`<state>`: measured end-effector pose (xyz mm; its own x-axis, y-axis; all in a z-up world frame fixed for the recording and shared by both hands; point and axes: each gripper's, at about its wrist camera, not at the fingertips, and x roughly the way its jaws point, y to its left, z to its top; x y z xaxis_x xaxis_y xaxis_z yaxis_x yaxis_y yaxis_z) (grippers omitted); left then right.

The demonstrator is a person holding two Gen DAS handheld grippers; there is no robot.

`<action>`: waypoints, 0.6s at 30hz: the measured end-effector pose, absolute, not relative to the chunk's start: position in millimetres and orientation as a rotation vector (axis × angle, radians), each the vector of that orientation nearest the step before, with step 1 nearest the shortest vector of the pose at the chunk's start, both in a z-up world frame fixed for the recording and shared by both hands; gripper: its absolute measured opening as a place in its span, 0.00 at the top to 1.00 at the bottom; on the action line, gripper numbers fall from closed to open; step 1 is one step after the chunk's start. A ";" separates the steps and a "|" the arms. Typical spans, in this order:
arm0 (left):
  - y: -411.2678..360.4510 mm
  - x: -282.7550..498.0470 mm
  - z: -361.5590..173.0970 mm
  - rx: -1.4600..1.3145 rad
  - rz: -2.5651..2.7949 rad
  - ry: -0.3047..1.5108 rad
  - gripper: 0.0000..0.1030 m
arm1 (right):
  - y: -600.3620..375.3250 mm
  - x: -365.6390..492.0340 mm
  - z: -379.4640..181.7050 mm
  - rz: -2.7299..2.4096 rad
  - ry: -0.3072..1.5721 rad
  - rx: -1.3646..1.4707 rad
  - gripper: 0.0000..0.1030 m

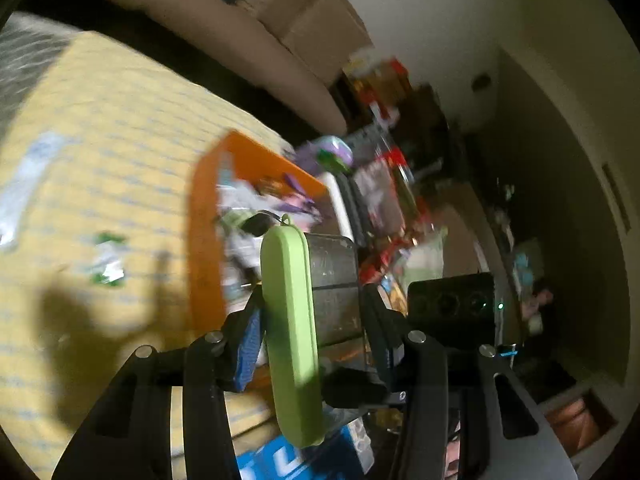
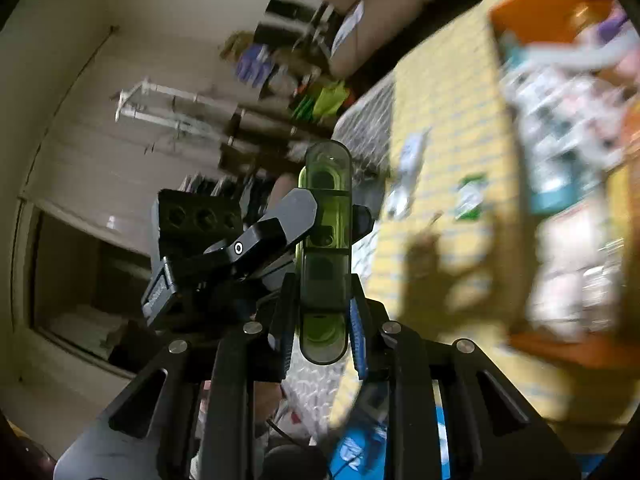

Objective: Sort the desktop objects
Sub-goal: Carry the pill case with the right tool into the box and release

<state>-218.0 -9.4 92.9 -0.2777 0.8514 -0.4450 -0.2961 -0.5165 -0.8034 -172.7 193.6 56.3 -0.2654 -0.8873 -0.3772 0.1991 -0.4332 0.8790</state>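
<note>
A capsule-shaped case, with a light green cover on one side and a smoky clear body, is held up off the table between my left gripper's fingers, which are shut on it. In the right wrist view the same case shows end-on as a translucent green and dark capsule. My right gripper is shut on its narrow sides, while a left finger presses it from the left. The right gripper's black camera block shows just behind the case.
A yellow checked tablecloth covers the table. On it stands an orange tray full of toys and packets, with a small green-and-white packet and a white wrapper nearby. A blue box lies below the grippers. A beige sofa and cluttered shelves stand beyond.
</note>
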 end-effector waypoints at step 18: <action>186.2 -227.2 39.7 -1.525 1.798 -0.328 0.28 | 358.6 -166.3 1.4 -2.003 -1.079 1.325 0.77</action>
<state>-227.2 186.2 39.7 -0.0168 0.6732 -0.7393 -0.3687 -0.6915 -0.6213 -166.3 358.6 1.4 -0.3992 -0.7569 -0.5175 -0.0159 -0.5586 0.8293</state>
